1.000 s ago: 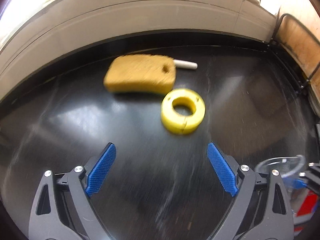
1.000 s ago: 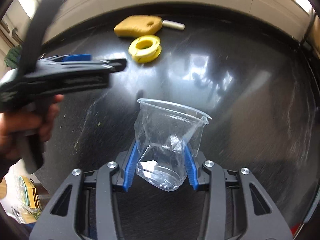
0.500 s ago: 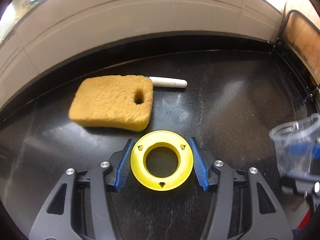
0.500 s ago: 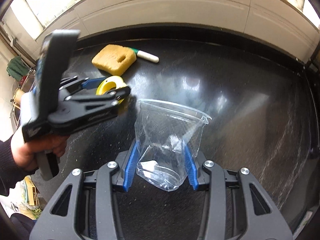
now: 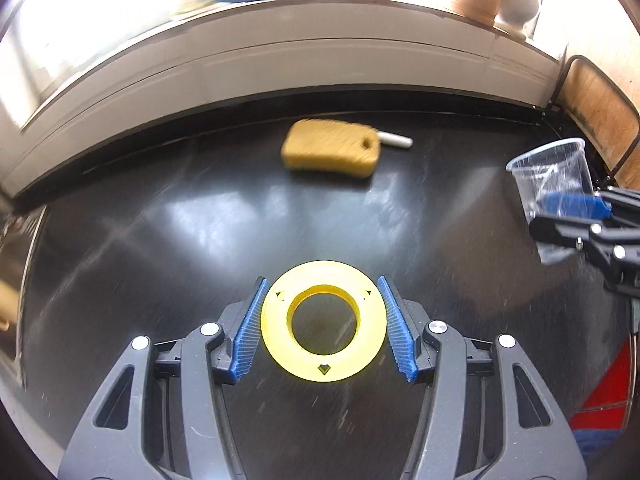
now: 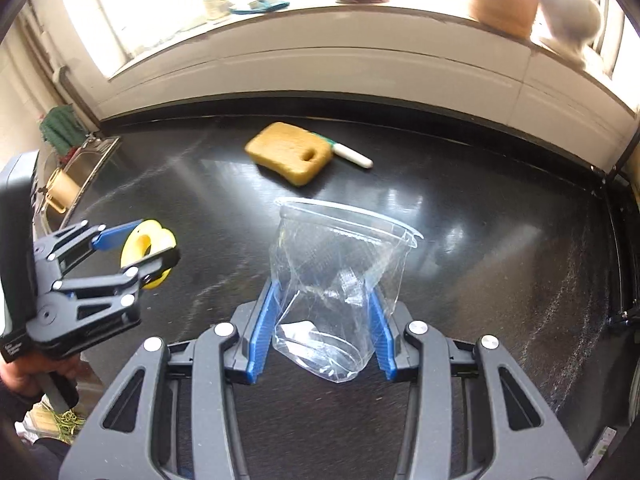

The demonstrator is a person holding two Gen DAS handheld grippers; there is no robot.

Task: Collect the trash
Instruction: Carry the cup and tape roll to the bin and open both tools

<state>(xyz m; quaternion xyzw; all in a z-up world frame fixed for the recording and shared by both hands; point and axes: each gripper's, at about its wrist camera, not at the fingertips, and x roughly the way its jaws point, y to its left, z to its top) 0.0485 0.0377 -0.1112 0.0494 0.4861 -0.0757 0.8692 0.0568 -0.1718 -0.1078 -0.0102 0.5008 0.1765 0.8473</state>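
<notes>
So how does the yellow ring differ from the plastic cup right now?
The ring is opaque yellow and keeps its round shape; the cup is clear and looks crumpled. The ring is held by the left gripper, its blue pads on its outer edge; the cup by the right gripper, pinched low on its walls. The ring is flat with an open centre; the cup is taller, mouth up. Both are gripped and off the black counter.

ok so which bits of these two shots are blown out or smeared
Left wrist view: the window at top left is blown out, the sponge is smeared, glare streaks cross the black countertop. Right wrist view: the window is overexposed too, and the sponge looks sharper there.
</notes>
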